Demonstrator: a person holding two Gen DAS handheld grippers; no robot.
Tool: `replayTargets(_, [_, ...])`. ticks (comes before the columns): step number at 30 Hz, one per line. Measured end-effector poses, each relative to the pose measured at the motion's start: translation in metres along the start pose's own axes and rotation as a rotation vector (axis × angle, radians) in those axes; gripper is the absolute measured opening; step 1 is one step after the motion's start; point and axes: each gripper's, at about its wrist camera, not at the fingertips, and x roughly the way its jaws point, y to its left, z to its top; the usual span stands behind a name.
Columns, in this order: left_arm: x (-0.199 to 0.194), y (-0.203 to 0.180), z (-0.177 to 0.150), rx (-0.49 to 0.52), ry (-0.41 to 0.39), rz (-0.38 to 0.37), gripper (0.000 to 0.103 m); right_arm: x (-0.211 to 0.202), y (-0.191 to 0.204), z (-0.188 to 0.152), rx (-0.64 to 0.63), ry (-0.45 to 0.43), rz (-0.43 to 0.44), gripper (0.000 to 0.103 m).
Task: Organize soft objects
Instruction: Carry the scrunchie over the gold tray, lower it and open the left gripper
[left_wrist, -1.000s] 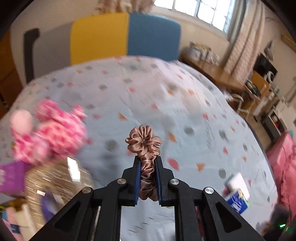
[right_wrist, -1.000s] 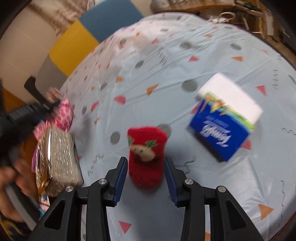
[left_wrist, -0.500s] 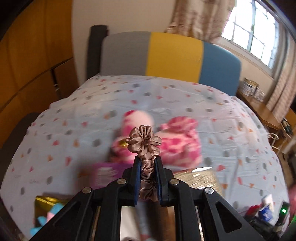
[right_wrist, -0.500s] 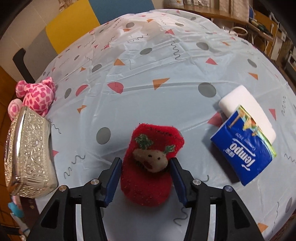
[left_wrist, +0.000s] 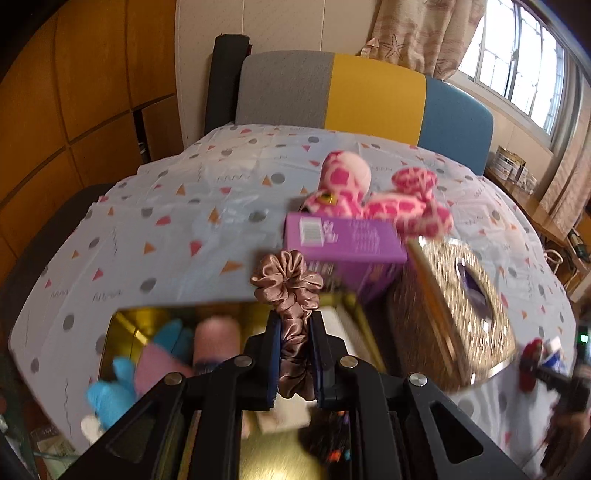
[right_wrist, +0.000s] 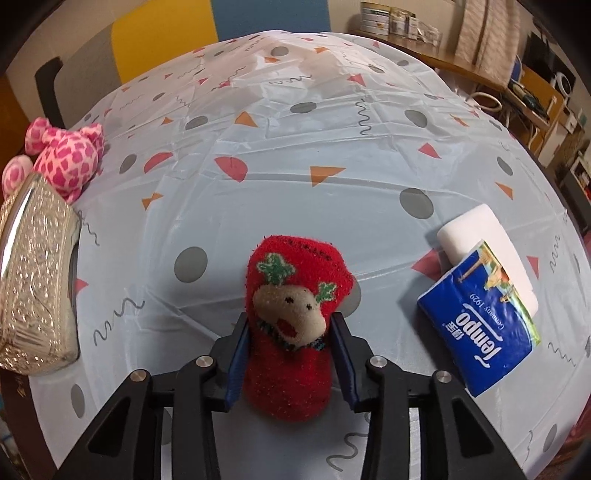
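My left gripper (left_wrist: 294, 328) is shut on a brown satin scrunchie (left_wrist: 286, 284) and holds it above a gold tray (left_wrist: 125, 321) that holds blue, pink and white soft items. My right gripper (right_wrist: 290, 325) is open, its jaws on either side of a red reindeer sock (right_wrist: 291, 317) lying on the tablecloth. A pink spotted plush toy (left_wrist: 373, 199) lies behind a purple box (left_wrist: 343, 242); it also shows in the right wrist view (right_wrist: 66, 158).
A silver embossed tissue box (right_wrist: 33, 273) stands at the left, also in the left wrist view (left_wrist: 454, 306). A blue Tempo tissue pack (right_wrist: 480, 325) and a white packet (right_wrist: 484, 240) lie at the right. A chair back (left_wrist: 362, 99) stands behind the table.
The left gripper has swung left with the scrunchie and now hangs over the gold tray. The right gripper has moved forward so its jaws flank the red sock more closely.
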Motion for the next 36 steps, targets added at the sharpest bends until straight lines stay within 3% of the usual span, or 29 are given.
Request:
replayTargets(11, [-0.047, 0.010, -0.082, 0.026, -0.047, 0.016, 0.015, 0.003, 0.007, -0.005, -0.057, -0.014, -0.013, 0.043])
replayTargets(19, [-0.066, 0.024, -0.115, 0.017, -0.036, 0.030, 0.015, 0.003, 0.011, -0.008, -0.101, -0.039, -0.031, 0.042])
replayTargets(25, [-0.097, 0.068, -0.115, -0.019, -0.069, 0.085, 0.015, 0.002, 0.010, -0.007, -0.096, -0.034, -0.028, 0.042])
replayTargets(32, [-0.145, 0.136, -0.101, -0.078, -0.172, 0.228, 0.015, 0.002, 0.011, -0.007, -0.096, -0.033, -0.028, 0.042])
replayTargets(36, [-0.133, 0.143, -0.114, -0.138, -0.143, 0.177, 0.015, 0.002, 0.011, -0.006, -0.096, -0.035, -0.029, 0.042])
